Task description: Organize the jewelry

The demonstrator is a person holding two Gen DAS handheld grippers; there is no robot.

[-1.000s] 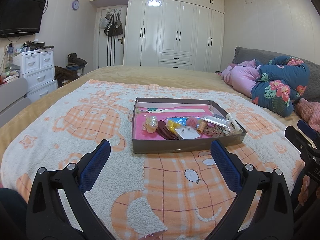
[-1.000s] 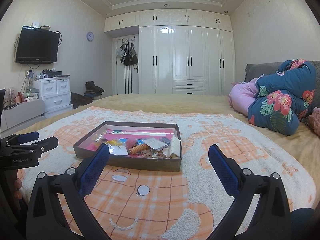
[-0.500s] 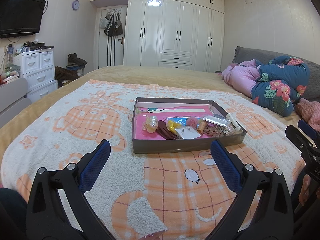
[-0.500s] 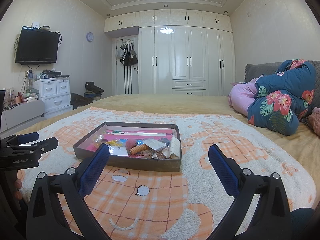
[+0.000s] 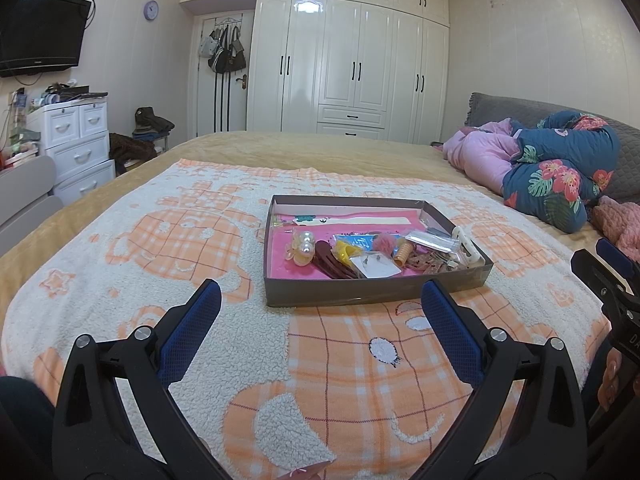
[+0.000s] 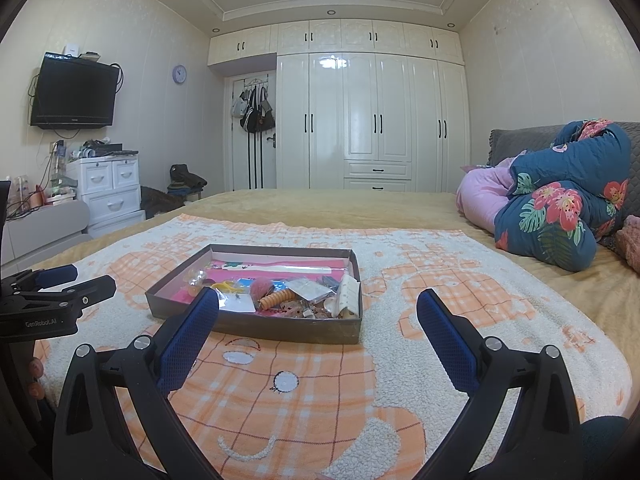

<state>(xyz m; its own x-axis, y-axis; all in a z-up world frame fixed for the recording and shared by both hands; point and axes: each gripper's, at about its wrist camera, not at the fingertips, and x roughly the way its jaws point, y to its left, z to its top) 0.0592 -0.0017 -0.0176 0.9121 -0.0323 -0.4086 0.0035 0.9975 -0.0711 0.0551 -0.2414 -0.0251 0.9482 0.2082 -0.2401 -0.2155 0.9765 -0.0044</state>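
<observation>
A shallow grey box [image 5: 360,295] with a pink lining sits on the orange-and-white blanket; it also shows in the right wrist view [image 6: 256,326]. It holds jewelry and hair items: a pearl clip [image 5: 303,244], dark red clips [image 5: 329,261], a white card with earrings [image 5: 376,267], an orange spiral tie [image 5: 404,253], a white claw clip [image 5: 467,246] and clear bags. My left gripper [image 5: 320,300] is open and empty, short of the box's near wall. My right gripper [image 6: 318,308] is open and empty, also short of the box.
The blanket [image 5: 160,264] covers a tan bed. Folded pink and floral quilts [image 5: 552,176] lie at the right. White drawers [image 5: 78,144], a wall TV [image 5: 40,36] and white wardrobes [image 5: 352,76] stand beyond the bed.
</observation>
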